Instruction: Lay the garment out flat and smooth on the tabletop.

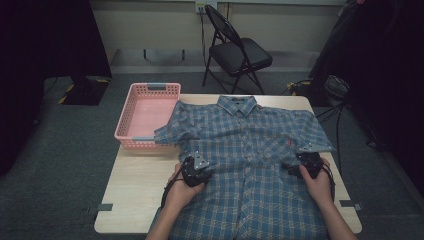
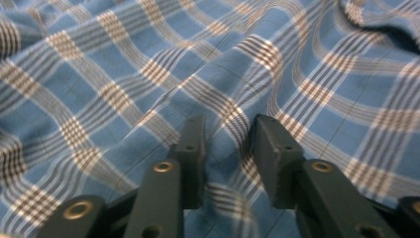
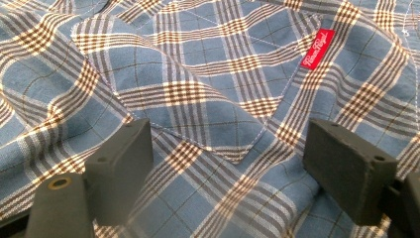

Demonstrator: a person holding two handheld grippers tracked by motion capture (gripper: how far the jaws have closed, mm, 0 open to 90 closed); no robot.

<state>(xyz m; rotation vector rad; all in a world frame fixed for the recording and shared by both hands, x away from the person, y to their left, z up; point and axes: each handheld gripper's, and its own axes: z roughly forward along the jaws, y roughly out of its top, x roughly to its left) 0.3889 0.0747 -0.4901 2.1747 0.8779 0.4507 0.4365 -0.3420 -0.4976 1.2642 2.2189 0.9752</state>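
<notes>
Two bare forearms, with no sleeves in sight, each end in a hand around a black gripper. The left gripper (image 1: 196, 167) carries a grey three-cornered plate on top and trails a black cable. The right gripper (image 1: 300, 166) is black too, also with a cable. Up close, each gripper has two blocky matte black jaws with small brass-coloured rivets and round screw holes.
</notes>
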